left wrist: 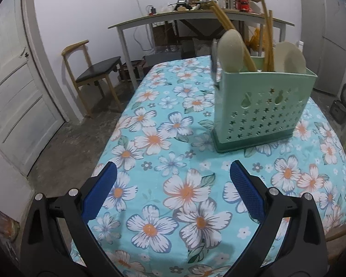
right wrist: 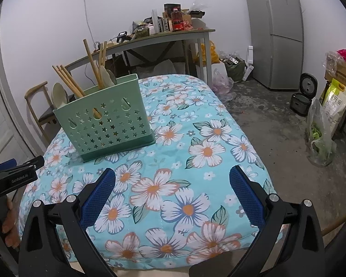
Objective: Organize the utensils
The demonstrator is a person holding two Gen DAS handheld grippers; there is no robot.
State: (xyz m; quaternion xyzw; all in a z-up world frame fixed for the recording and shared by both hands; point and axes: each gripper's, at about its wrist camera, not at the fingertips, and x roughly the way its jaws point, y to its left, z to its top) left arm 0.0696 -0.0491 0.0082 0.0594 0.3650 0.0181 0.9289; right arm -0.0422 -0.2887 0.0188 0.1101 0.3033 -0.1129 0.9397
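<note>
Both of your grippers are hovering over the flowered cloth (left wrist: 182,191) on the surface, and both are released: your left gripper (left wrist: 173,173) has its blue fingers (left wrist: 246,184) spread wide with nothing between them, and your right gripper (right wrist: 173,175) shows the same wide gap between its fingers (right wrist: 99,194), only cloth showing through. The green holder (left wrist: 260,108) stands upright ahead of your left fingers and off to their right, well apart from the tips; from your right gripper it sits ahead and to the left, the star-punched wall (right wrist: 106,124) facing you. Inside it, pale spoons (left wrist: 230,50) and wooden chopsticks (left wrist: 233,34) lean out above the rim, the chopsticks tilting away toward the left in the right wrist view (right wrist: 68,80). Nothing loose shows on the cloth between either pair of fingers. Far left in the right wrist view you catch the side of your left gripper's black body (right wrist: 16,177), level with your right fingertips.
</note>
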